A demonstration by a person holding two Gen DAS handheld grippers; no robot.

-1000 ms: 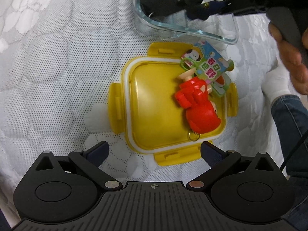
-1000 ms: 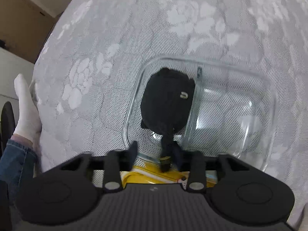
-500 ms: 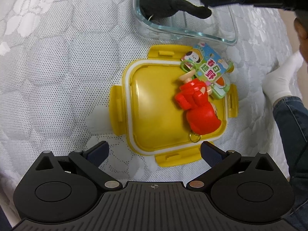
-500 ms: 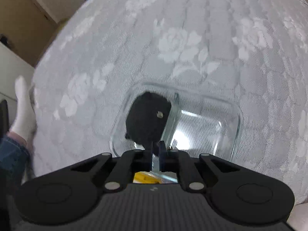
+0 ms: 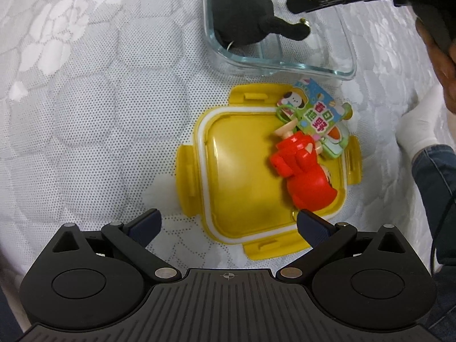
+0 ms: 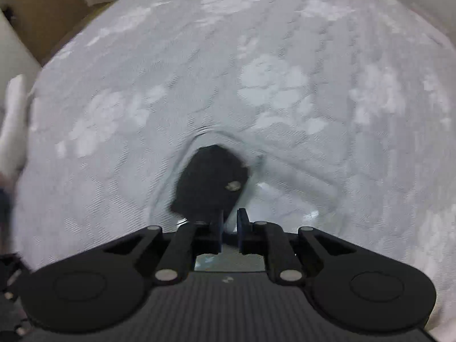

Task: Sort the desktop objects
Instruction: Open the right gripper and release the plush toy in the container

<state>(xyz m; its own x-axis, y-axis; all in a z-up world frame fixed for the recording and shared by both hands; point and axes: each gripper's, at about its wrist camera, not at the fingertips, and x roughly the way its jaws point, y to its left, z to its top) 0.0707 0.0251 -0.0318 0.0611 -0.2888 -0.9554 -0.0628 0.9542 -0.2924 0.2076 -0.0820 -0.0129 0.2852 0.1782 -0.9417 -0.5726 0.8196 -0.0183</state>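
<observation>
black plush toy: lies in the left compartment of the glass container [image 5: 346, 42], its tail [image 5: 287, 30] draped over the divider. Likely soft, light and non-slip; the tail or the small metal ring [image 5: 230, 46] at its edge looks the easiest hold.
glass container: clear, rigid, probably heavy and breakable; best taken by the rim, slippery for pads.
red plastic figure [image 5: 302, 168]: rests on the right side of the yellow snap-lock lid [image 5: 242, 176], which lies on the quilted white mattress cover [image 5: 99, 108]. Judged hard, light, smooth; the narrow middle offers a grip, and a small metal ring shows at its lower end.
printed card tag [image 5: 316, 114]: touching the figure's upper end; thin, flexible card, easily bent.
writing: bold Chinese characters on the tag, with a cartoon dog; "DAS" on the right tongs' black body.
left tongs [image 5: 228, 222]: spread wide, holding nothing, hovering above the lid's near edge.
right tongs [image 6: 229, 229]: nearly together and opening, nothing between them, above the container.
</observation>
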